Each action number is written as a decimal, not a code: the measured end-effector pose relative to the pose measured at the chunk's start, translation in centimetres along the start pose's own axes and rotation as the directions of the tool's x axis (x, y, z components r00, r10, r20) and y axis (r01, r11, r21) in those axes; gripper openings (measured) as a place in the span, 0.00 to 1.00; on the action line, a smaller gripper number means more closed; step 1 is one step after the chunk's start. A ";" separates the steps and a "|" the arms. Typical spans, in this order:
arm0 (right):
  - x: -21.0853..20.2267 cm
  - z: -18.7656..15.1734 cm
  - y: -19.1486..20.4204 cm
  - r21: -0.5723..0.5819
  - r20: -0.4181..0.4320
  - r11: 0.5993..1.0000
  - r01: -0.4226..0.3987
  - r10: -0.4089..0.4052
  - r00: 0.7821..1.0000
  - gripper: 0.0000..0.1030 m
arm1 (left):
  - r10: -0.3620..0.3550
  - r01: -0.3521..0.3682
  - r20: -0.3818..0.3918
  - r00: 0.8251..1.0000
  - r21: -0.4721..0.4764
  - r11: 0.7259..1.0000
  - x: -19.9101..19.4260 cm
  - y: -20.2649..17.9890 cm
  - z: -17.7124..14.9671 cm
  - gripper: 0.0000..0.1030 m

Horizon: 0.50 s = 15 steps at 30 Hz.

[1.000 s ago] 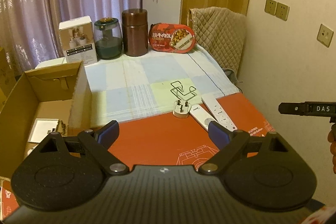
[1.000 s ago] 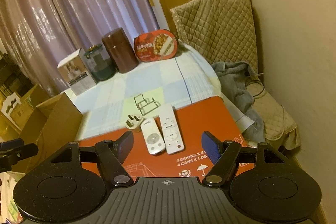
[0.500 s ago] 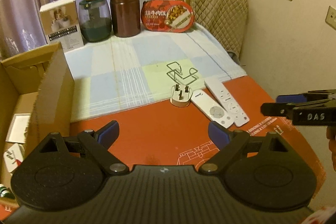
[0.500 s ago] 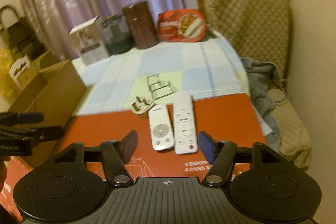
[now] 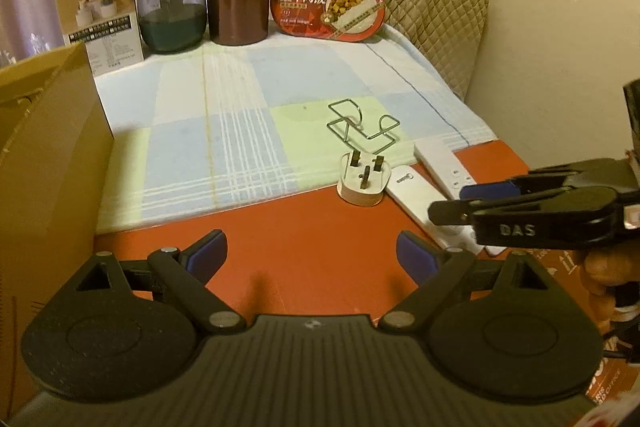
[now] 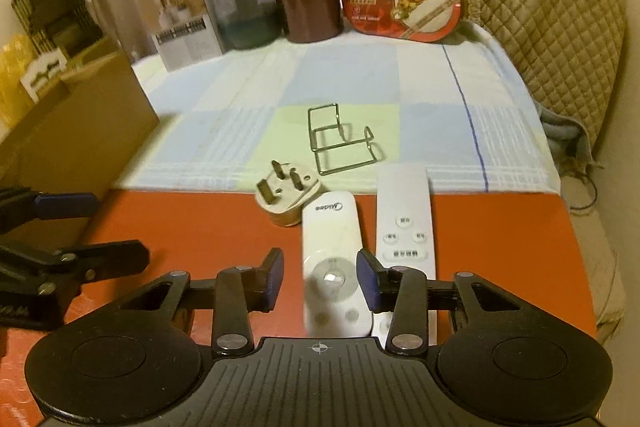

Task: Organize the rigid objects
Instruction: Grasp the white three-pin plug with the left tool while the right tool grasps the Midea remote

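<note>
Since the earlier frame, the right tool (image 6: pixel 320 281) had descended over the Midea remote (image 6: pixel 333 259), its fingers narrowed but apart, straddling the remote without clamping it. The left tool (image 5: pixel 312 257) hovered over the red surface (image 5: pixel 304 239), fingers wide apart. One cardboard box (image 5: pixel 44 163) stood at left, its contents hidden. Two white remotes lay side by side, the second remote (image 6: pixel 404 215) rightward. One plug adapter (image 6: pixel 286 197) touched the Midea remote; one wire rack (image 6: pixel 340 139) sat beyond.
</note>
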State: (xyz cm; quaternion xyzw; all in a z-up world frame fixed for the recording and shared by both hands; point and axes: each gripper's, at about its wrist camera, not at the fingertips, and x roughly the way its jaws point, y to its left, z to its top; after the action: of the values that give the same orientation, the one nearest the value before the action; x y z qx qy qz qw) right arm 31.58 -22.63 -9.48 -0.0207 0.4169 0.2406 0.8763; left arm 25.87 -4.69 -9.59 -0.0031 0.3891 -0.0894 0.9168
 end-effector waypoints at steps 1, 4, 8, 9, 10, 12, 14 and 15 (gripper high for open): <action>0.5 0.1 0.1 -0.009 -0.005 1.000 0.013 -0.013 1.000 0.37 | -0.004 0.004 -0.001 1.000 -0.004 1.000 0.3 0.1 -0.1 0.87; 1.7 0.1 0.4 -0.051 -0.018 0.998 0.044 -0.045 0.999 0.37 | -0.010 0.010 -0.005 1.000 -0.015 1.000 1.1 0.6 -0.3 0.87; 3.0 -0.2 1.1 -0.112 -0.033 0.990 0.083 -0.088 0.996 0.37 | -0.015 0.015 -0.005 1.000 -0.024 1.000 1.7 0.9 -0.6 0.87; 3.3 -0.3 1.2 -0.121 -0.037 0.989 0.090 -0.095 0.995 0.37 | -0.016 0.016 -0.004 1.000 -0.023 1.000 1.9 0.9 -0.7 0.87; 3.6 -0.5 1.3 -0.134 -0.042 0.986 0.099 -0.106 0.994 0.37 | -0.018 0.018 -0.003 1.000 -0.024 1.000 1.9 0.9 -0.8 0.87; 3.6 -0.8 1.5 -0.127 -0.023 0.986 0.109 -0.113 0.993 0.37 | -0.022 0.022 -0.001 1.000 -0.026 0.999 2.2 1.0 -0.9 0.87; 3.6 -0.8 1.4 -0.095 -0.013 0.988 0.119 -0.121 0.993 0.37 | -0.024 0.024 0.001 1.000 -0.025 0.999 2.4 1.0 -0.9 0.87; 3.7 -0.8 1.3 -0.080 -0.009 0.989 0.121 -0.123 0.992 0.37 | -0.024 0.024 0.004 1.000 -0.023 0.999 2.5 0.9 -0.9 0.86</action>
State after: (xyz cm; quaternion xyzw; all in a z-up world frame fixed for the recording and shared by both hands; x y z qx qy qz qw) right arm 32.42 -20.16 -12.46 -0.0825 0.4110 0.2027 0.8850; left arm 27.08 -4.13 -12.12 -0.0182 0.3885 -0.0958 0.9163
